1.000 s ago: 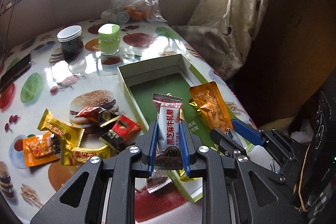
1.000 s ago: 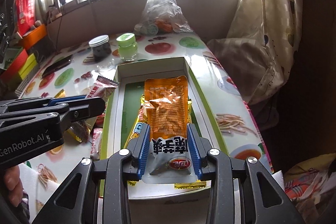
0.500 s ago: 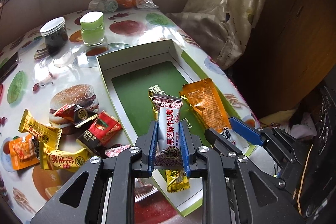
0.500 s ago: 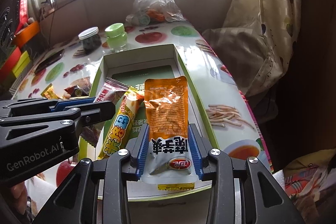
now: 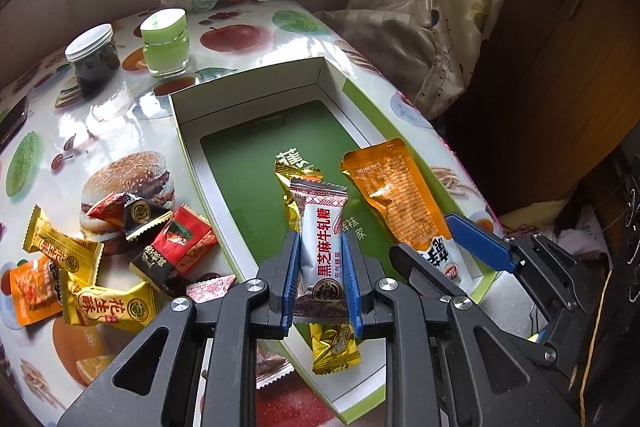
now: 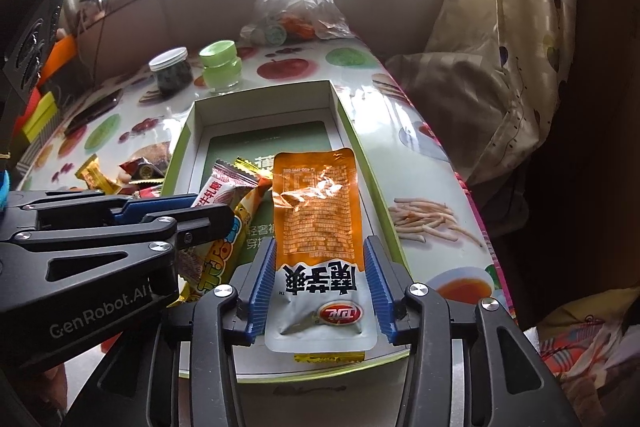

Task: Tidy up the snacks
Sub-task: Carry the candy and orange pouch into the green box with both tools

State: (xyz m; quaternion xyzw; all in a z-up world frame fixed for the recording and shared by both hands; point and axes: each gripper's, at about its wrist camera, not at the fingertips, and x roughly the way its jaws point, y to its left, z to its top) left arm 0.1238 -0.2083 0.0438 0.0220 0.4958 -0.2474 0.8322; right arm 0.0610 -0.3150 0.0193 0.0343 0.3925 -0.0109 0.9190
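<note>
Left gripper point(image 5: 320, 275) fingers clenched on white nougat candy point(image 5: 320, 239); right gripper point(image 6: 320, 287) grasping orange pouch point(image 6: 318, 223). Both light, crinkly, slippery — pinch bottom seam, 6 o'clock end, over box point(image 5: 248, 95).

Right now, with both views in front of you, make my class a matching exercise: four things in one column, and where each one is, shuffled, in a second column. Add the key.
Things
1. white nougat candy
2. orange pouch
3. green-lidded jar
4. red candy packet

Places
A. on the tablecloth, left of the box
B. between the left gripper fingers
C. beyond the box's far end, beside the dark jar
D. between the right gripper fingers

Pairs: 1-B, 2-D, 3-C, 4-A
</note>
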